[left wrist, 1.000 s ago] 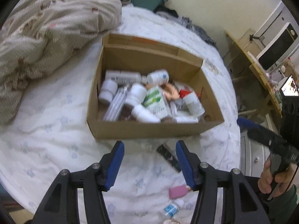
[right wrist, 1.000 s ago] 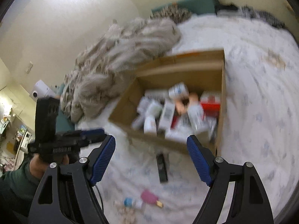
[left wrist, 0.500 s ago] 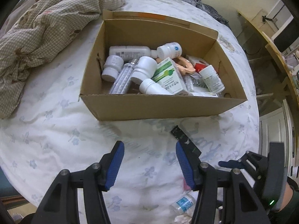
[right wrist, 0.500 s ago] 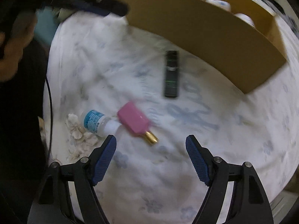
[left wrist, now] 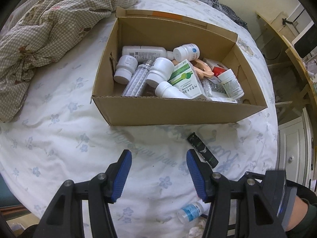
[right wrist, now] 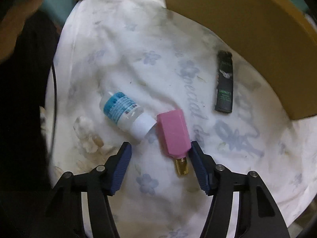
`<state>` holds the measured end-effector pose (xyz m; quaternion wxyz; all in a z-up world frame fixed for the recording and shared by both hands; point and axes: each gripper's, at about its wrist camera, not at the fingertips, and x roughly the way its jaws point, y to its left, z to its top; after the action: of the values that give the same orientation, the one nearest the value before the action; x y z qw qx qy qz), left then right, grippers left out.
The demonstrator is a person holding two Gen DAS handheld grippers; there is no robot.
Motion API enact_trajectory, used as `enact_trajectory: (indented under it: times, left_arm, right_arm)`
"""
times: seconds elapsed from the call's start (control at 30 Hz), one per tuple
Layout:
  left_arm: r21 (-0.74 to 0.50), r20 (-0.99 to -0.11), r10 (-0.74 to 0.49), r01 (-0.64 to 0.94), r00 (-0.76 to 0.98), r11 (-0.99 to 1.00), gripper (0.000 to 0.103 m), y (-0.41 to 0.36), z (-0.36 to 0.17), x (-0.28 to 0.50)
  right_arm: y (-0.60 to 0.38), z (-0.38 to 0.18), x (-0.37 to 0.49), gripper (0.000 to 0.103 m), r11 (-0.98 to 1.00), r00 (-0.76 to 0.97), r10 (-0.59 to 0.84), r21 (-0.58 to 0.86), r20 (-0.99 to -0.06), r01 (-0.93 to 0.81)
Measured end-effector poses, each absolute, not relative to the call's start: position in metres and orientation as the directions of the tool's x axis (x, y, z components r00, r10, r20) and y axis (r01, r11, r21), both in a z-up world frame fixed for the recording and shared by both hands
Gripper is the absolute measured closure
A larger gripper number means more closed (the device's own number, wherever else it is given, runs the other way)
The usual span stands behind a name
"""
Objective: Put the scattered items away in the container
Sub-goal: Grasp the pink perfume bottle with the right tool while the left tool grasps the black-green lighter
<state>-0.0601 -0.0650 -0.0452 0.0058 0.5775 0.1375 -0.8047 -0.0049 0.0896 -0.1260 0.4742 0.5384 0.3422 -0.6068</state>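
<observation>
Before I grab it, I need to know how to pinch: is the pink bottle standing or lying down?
Lying down. The pink bottle rests flat on the bedsheet, gold cap pointing toward the right gripper.

One cardboard box (left wrist: 178,113), one pink bottle (right wrist: 174,134), one blue-labelled bottle (right wrist: 122,111), one black tube (right wrist: 224,83).

Box: my view centres on a cardboard box (left wrist: 178,115) crammed with bottles.
Claw: my left claw (left wrist: 158,170) gapes, lower centre.
Lower right: black tube (left wrist: 202,146), blue-labelled bottle (left wrist: 190,215) on the bed (left wrist: 59,138).
</observation>
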Motion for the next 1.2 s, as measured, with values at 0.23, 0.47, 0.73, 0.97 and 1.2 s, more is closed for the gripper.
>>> enact_trajectory:
  times: [0.23, 0.47, 0.73, 0.97, 1.2]
  left_arm:
    - [-0.191, -0.937, 0.136, 0.145, -0.321, -0.971, 0.045, -0.055, -0.049, -0.062]
    - [-0.202, -0.933, 0.144, 0.151, -0.330, -0.968, 0.045, -0.060, -0.047, -0.059]
    - [-0.238, -0.922, 0.171, 0.159, -0.346, -0.958, 0.045, -0.063, -0.045, -0.061]
    - [-0.293, -0.906, 0.244, 0.097, -0.345, -0.951, 0.045, -0.051, -0.044, -0.064]
    - [-0.390, -0.900, 0.347, 0.135, -0.263, -0.911, 0.045, -0.023, -0.064, -0.078]
  right_arm:
    - [0.080, -0.122, -0.009, 0.073, -0.328, -0.044, -0.247, 0.040, -0.968, 0.944]
    - [0.075, -0.105, -0.030, 0.075, -0.363, -0.035, -0.270, 0.068, -0.962, 0.929]
    - [0.105, -0.029, -0.074, 0.075, -0.508, -0.099, -0.490, 0.191, -0.866, 0.840]
    - [0.158, 0.036, -0.111, 0.075, -0.584, -0.182, -0.701, 0.409, -0.689, 0.701]
    - [0.190, 0.065, -0.107, 0.075, -0.574, -0.242, -0.779, 0.504, -0.578, 0.645]
